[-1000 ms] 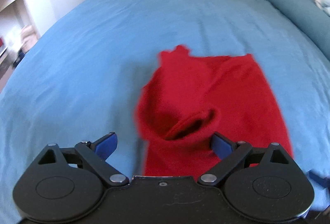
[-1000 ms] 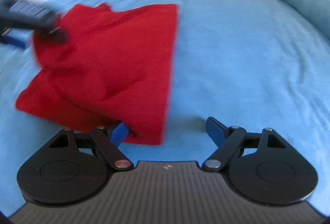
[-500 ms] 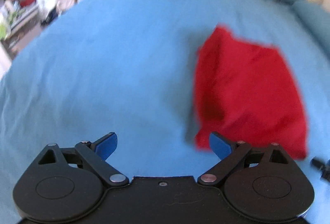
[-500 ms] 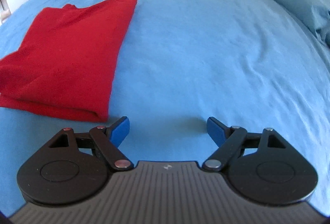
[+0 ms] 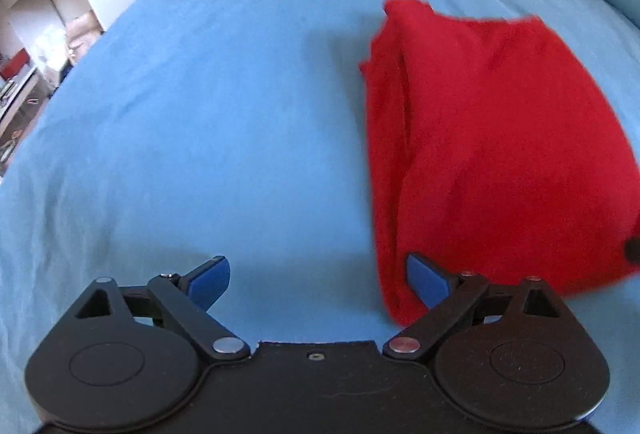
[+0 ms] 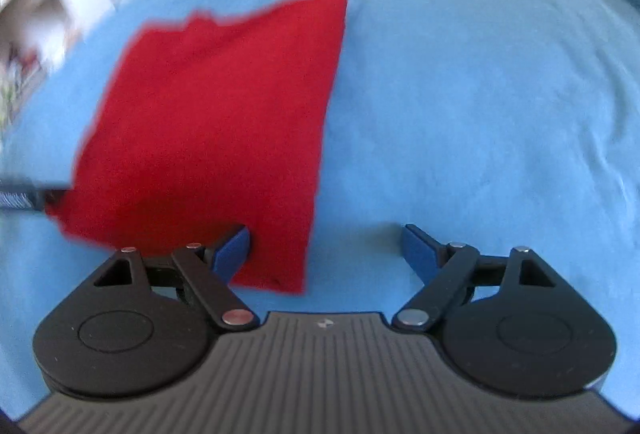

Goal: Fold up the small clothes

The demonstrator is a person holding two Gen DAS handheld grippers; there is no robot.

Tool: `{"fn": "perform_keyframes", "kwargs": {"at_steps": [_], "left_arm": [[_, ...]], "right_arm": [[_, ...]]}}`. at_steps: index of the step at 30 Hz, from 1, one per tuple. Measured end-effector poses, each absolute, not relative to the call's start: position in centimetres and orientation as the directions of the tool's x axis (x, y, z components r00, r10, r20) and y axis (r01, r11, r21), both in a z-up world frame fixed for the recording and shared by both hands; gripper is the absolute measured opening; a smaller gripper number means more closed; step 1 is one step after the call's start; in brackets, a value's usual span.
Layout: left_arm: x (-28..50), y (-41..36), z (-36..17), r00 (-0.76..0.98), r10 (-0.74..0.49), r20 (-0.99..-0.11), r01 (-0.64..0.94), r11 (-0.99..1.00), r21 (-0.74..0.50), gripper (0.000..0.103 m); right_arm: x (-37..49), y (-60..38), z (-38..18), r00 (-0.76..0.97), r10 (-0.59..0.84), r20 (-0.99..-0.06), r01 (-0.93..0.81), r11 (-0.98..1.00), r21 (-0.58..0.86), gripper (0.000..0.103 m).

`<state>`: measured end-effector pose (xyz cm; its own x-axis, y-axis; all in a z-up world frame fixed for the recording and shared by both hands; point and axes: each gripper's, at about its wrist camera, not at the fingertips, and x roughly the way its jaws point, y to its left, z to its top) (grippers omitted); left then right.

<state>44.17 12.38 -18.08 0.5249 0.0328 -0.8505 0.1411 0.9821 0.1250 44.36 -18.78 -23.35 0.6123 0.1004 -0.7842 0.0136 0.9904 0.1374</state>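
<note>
Judging by how the red garment (image 5: 492, 138) is now dropped flat and folded on the bed (image 5: 200, 114), both the left claw (image 5: 318, 276) and right claw (image 6: 326, 248) are spread and emptied, so this fold's pretty much done.

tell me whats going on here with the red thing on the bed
A person with a handheld gripper in each hand is folding a small red garment on a blue bedsheet. The garment lies folded into a rough rectangle with layered edges along one side. Both the left gripper and the right gripper are open and hold nothing; each sits at a near corner of the cloth.
</note>
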Motion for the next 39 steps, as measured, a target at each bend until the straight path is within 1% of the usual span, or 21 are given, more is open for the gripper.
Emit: {"fn": "perform_keyframes", "kwargs": {"at_steps": [2,4,7,9,10,11,14,18,19,21,22,23,24,26,30,31,32,33,35,37,39], "left_arm": [[43.5,12.7,-18.1,0.530,0.031,-0.848,0.151,0.980,0.130,0.098],[43.4,12.7,-17.9,0.526,0.031,-0.850,0.151,0.980,0.129,0.098],[43.3,12.2,-16.2,0.536,0.018,-0.844,0.151,0.982,0.117,0.097],[43.3,11.9,-14.1,0.571,-0.018,-0.821,0.176,0.979,0.101,0.099],[43.6,11.7,-13.0,0.588,-0.036,-0.808,0.192,0.977,0.096,0.103],[44.1,11.5,-12.0,0.601,-0.051,-0.798,0.208,0.974,0.094,0.103],[46.8,11.0,-10.7,0.572,-0.150,-0.806,0.267,0.964,0.010,0.103],[51.2,11.1,-13.1,0.472,-0.244,-0.847,0.245,0.959,-0.140,0.103],[52.0,11.3,-14.0,0.457,-0.262,-0.850,0.233,0.958,-0.170,0.101],[53.2,11.5,-15.6,0.429,-0.290,-0.855,0.201,0.954,-0.223,0.092],[53.8,11.5,-16.3,0.413,-0.308,-0.857,0.190,0.950,-0.249,0.085],[54.3,11.3,-16.8,0.399,-0.326,-0.857,0.185,0.944,-0.274,0.082],[54.7,11.0,-17.3,0.391,-0.338,-0.856,0.181,0.940,-0.288,0.082],[55.1,10.7,-17.7,0.385,-0.360,-0.850,0.187,0.932,-0.310,0.082],[56.0,9.1,-18.3,0.370,-0.372,-0.851,0.227,0.925,-0.305,0.081],[56.3,8.8,-18.6,0.371,-0.372,-0.851,0.226,0.925,-0.306,0.076],[56.4,8.7,-18.6,0.369,-0.382,-0.847,0.220,0.922,-0.320,0.065],[56.5,8.6,-18.5,0.366,-0.395,-0.843,0.213,0.917,-0.338,0.060],[56.2,8.4,-18.1,0.370,-0.409,-0.834,0.212,0.911,-0.353,0.037],[55.6,8.0,-17.2,0.384,-0.395,-0.834,0.235,0.916,-0.325,0.031],[54.9,7.5,-16.1,0.401,-0.389,-0.829,0.275,0.915,-0.297,0.030]], "right_arm": [[44.0,-18.6,-23.4,0.615,0.103,-0.782,-0.058,0.995,0.085,0.098],[44.1,-18.8,-23.0,0.600,0.108,-0.793,-0.080,0.994,0.075,0.099],[44.3,-19.4,-21.9,0.575,0.123,-0.809,-0.071,0.992,0.101,0.099],[44.4,-19.8,-20.1,0.587,0.146,-0.796,-0.063,0.989,0.135,0.100],[44.7,-20.2,-19.0,0.596,0.164,-0.786,-0.063,0.985,0.158,0.101],[45.0,-20.5,-17.9,0.606,0.187,-0.773,-0.064,0.980,0.187,0.103],[47.2,-21.4,-15.5,0.621,0.239,-0.747,-0.054,0.963,0.263,0.103],[51.7,-22.7,-15.9,0.549,0.327,-0.769,0.016,0.916,0.401,0.103],[52.7,-23.0,-16.6,0.528,0.352,-0.773,0.041,0.898,0.437,0.103],[54.4,-23.3,-17.9,0.497,0.381,-0.779,0.079,0.875,0.478,0.103],[54.9,-23.5,-18.7,0.484,0.391,-0.783,0.095,0.866,0.491,0.103],[55.3,-23.5,-19.3,0.472,0.396,-0.788,0.105,0.862,0.496,0.100],[55.5,-23.4,-19.8,0.464,0.399,-0.791,0.111,0.860,0.499,0.097],[56.2,-23.3,-21.0,0.450,0.407,-0.795,0.110,0.858,0.502,0.084],[56.8,-22.5,-22.7,0.451,0.447,-0.772,0.093,0.837,0.539,0.079],[57.0,-22.4,-22.9,0.458,0.447,-0.768,0.090,0.837,0.540,0.075],[57.2,-22.2,-22.9,0.462,0.440,-0.770,0.091,0.840,0.535,0.066],[57.1,-22.1,-22.6,0.466,0.432,-0.772,0.087,0.846,0.526,0.059],[56.9,-21.7,-22.0,0.475,0.411,-0.778,0.075,0.862,0.501,0.045],[56.6,-21.6,-21.3,0.493,0.392,-0.777,0.060,0.875,0.480,0.042],[56.4,-21.4,-20.4,0.510,0.380,-0.772,0.051,0.882,0.468,0.040]]}}
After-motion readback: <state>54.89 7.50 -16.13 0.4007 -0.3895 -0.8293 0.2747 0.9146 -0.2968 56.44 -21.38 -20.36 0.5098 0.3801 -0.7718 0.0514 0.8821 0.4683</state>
